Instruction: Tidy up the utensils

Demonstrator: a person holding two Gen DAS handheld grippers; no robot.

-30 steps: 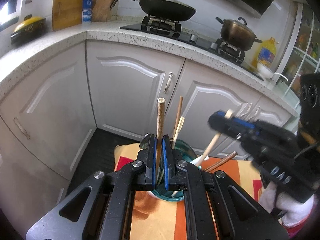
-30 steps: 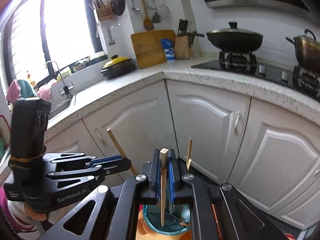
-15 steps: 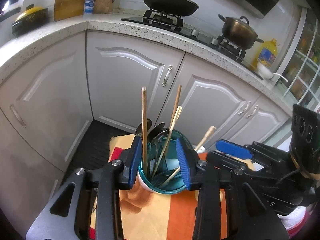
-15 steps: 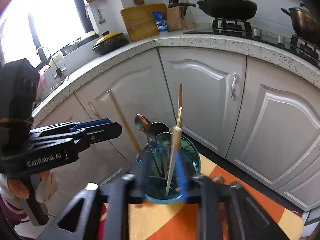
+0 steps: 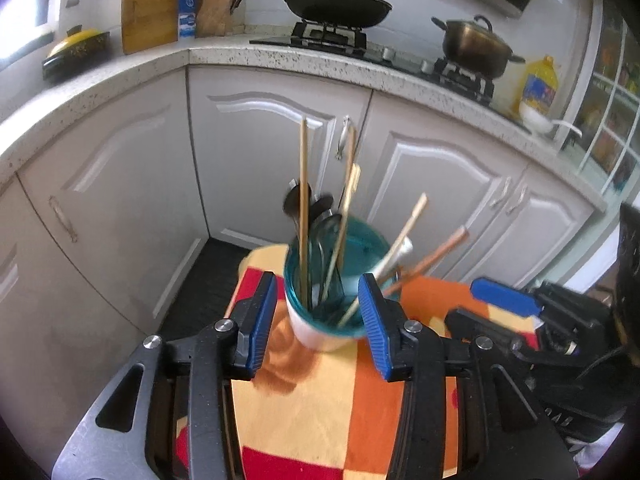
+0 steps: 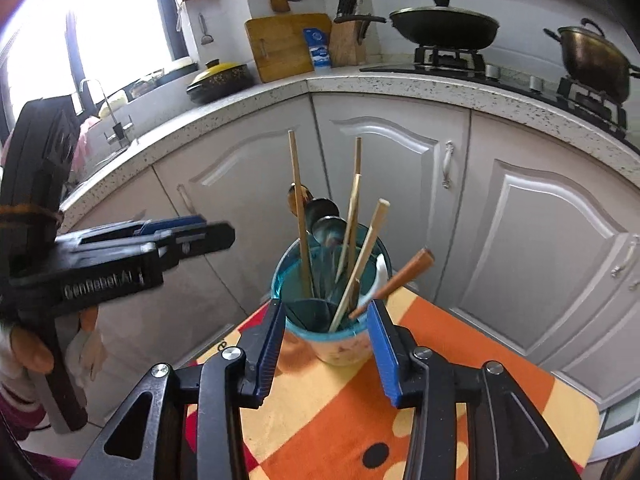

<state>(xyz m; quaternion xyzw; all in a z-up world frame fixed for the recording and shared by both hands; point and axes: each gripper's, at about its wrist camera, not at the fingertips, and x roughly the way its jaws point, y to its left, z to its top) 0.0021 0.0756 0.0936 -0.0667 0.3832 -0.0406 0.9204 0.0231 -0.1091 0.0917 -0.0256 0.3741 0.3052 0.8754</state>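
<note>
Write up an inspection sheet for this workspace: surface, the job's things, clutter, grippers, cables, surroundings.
Surface: small table under an orange, yellow and red cloth.
Job's things: teal-rimmed holder cup upright near the table's far edge; in it stand wooden chopsticks, metal spoons and a brown-handled utensil.
Clutter: nothing seen on the cloth beside the cup.
Grippers: left gripper and right gripper both opening, blue fingers either side of the cup with gaps, nothing held.
Cables: a dark lead by the right gripper's body at the left view's edge.
Surroundings: white cabinets, speckled counter, wok and pot on the hob, cutting board, knife block.
</note>
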